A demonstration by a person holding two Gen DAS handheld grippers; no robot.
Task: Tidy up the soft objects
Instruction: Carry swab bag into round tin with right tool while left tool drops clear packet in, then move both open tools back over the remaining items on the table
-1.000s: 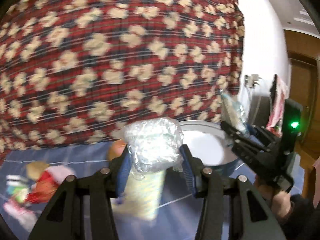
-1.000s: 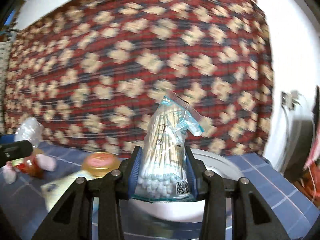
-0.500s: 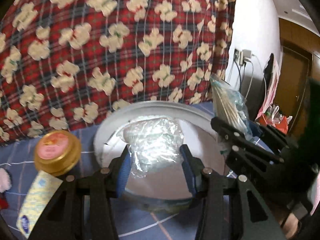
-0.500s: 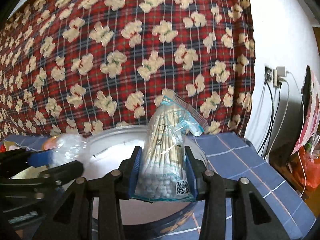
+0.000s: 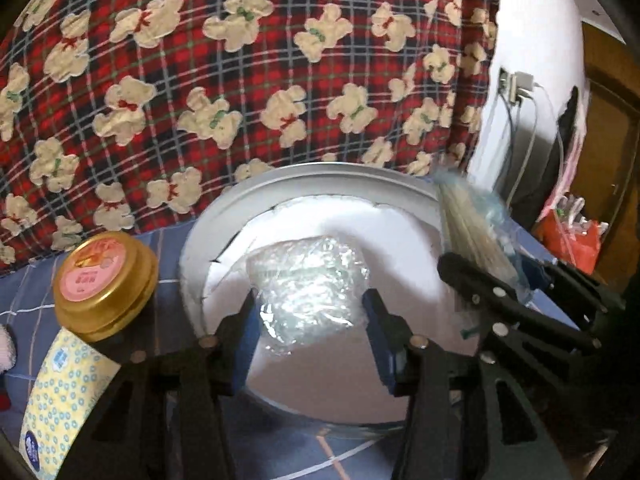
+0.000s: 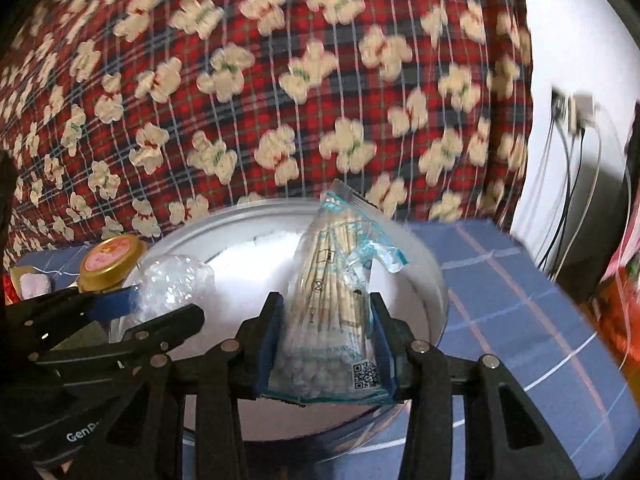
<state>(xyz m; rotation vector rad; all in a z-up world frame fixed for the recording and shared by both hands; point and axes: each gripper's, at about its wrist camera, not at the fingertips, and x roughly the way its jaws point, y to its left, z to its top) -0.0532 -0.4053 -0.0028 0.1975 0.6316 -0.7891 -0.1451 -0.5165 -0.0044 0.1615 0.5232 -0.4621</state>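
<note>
We ease left gripper (image 5: 308,316) jaws apart around plastic wad (image 5: 306,280) over bowl (image 5: 320,172); right gripper (image 6: 326,344) clamps swab bag (image 6: 336,312), jaws starting to part. Risk: wad clings to pad, drags out past rim.

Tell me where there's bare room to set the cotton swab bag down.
Free: the white basin floor in front of the right gripper, right of the crinkly plastic packet, and the blue cloth beyond its right rim. Crowded: left of the basin, by the gold-lidded jar and tissue pack.
</note>
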